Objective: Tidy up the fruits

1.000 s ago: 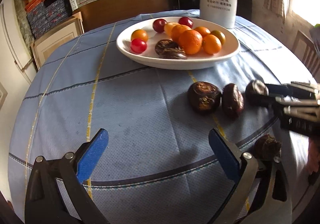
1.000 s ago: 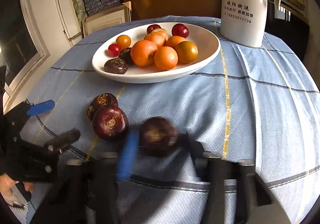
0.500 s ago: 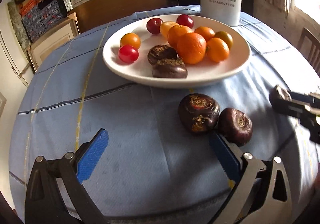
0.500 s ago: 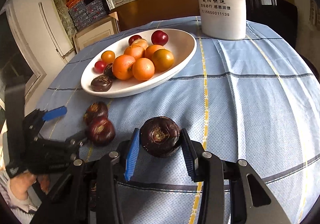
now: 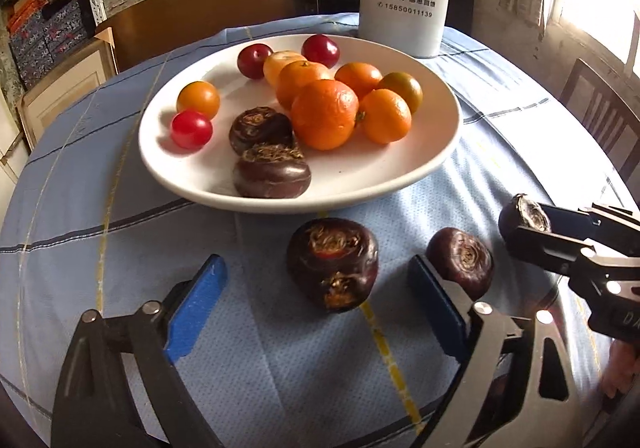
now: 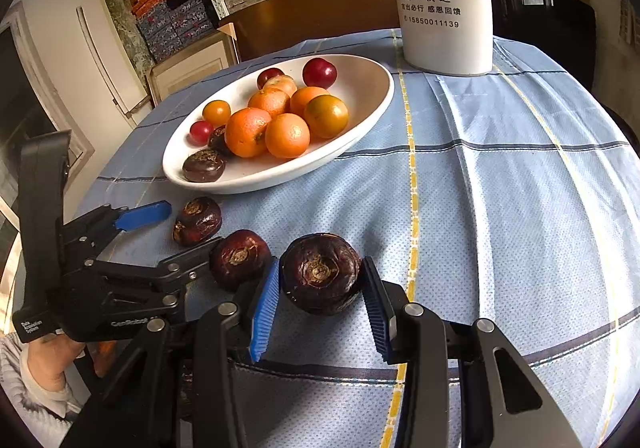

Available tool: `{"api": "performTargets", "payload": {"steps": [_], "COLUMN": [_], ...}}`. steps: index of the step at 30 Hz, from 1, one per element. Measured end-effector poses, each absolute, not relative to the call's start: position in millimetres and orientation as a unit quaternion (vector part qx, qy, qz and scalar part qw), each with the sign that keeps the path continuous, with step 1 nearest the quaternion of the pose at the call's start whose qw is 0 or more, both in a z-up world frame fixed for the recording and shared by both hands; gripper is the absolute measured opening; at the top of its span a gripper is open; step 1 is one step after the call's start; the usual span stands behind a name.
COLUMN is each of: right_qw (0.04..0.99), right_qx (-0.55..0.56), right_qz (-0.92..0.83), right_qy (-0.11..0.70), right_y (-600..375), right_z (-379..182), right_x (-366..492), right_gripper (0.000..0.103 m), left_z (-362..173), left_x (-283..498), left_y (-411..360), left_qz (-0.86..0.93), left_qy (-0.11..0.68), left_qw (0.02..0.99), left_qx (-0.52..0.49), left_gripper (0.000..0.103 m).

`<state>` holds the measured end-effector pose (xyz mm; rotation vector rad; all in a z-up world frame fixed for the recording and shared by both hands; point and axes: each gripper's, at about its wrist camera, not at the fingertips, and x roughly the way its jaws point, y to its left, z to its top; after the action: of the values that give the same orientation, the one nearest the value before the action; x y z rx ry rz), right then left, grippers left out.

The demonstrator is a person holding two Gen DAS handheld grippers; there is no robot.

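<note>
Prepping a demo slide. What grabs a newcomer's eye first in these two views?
The white plate heaped with oranges and cherry tomatoes, mid-table before a white thermos jug. Then the right gripper, shut on a dark water chestnut near the table's front. Beside it the left gripper stands open around another water chestnut, its jaws just closing in, pads not touching.

Note the finishes before you. The tablecloth (image 6: pixel 500 208) is matt woven cloth with a fine dotted texture. The bowl (image 5: pixel 400 176) is smooth, glossy white ceramic. The water chestnuts (image 5: pixel 332 262) have dark, slightly shiny, rough-crowned skin. The claw pads (image 6: pixel 264 308) are ribbed blue, on matt black arms.
</note>
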<state>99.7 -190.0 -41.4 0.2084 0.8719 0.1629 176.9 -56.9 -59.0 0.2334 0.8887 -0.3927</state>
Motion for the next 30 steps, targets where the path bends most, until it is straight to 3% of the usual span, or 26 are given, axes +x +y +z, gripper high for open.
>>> {"api": "performTargets", "payload": {"steps": [11,12,14,21,22,30], "right_qw": [0.898,0.898,0.898,0.897,0.897,0.898], "right_qx": [0.099,0.099,0.099,0.100,0.101,0.104], "right_qz": [0.081,0.081,0.081,0.081,0.081,0.083], "right_qy": [0.421,0.421,0.421,0.422,0.422,0.419], "right_y": [-188.9,-188.7,-189.0,-189.3,-189.2,-190.2], "right_z": [-41.2,-41.1,-41.1,-43.0,-42.8,-41.7], "right_x": [100.1,100.1,100.2,100.1,100.0,99.2], "right_gripper": [0.041,0.041,0.041,0.041,0.041,0.041], "left_z": [-56.1,-55.9,-55.7,-53.9,-53.8,-49.3], "left_x": [172.8,172.1,171.5,164.5,164.0,158.5], "left_y": [-68.1,-67.9,-68.4,-77.3,-77.7,-75.1], "left_qz": [-0.157,-0.158,-0.164,-0.178,-0.176,-0.172], "left_qy": [0.408,0.407,0.407,0.394,0.392,0.382], "left_qw": [0.888,0.888,0.887,0.887,0.888,0.893], "left_qx": [0.143,0.143,0.143,0.164,0.166,0.164], "left_gripper": [0.089,0.087,0.070,0.052,0.042,0.042]}}
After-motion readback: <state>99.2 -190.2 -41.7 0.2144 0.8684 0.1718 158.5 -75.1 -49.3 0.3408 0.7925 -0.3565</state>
